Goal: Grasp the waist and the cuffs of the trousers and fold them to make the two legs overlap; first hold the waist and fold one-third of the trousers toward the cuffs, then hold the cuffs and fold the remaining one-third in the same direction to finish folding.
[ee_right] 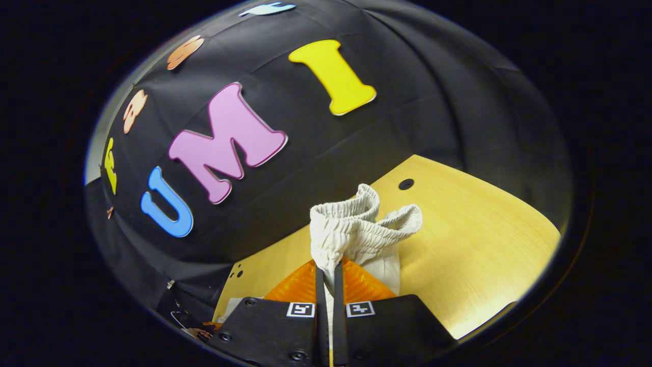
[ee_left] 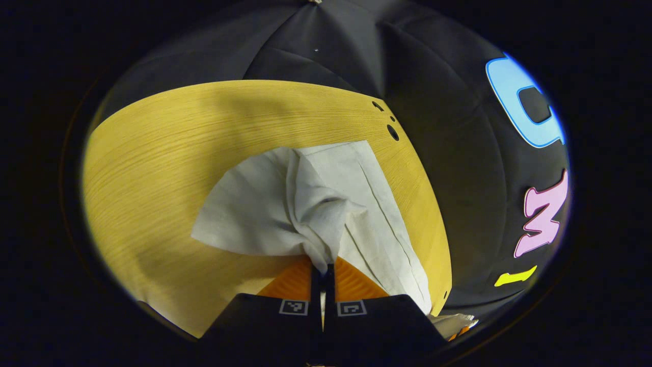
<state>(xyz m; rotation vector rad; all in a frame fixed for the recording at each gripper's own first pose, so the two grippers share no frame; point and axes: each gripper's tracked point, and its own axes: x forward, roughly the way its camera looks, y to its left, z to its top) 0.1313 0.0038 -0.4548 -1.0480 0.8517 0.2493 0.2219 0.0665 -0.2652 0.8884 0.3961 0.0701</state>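
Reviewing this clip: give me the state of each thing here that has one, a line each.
Off-white cloth trousers: partly lifted off the table, bunched where gripped.
Gathered elastic waistband: pinched, standing up in ruffled folds.
Left gripper: fingers shut on the trouser fabric.
Right gripper: fingers shut on the waistband.
Yellow wood-grain table: bare around the trousers.

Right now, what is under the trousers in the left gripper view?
The wooden table lies under the white trousers, whose pinched edge the left tool lifts. Anything beneath the spread cloth is covered.
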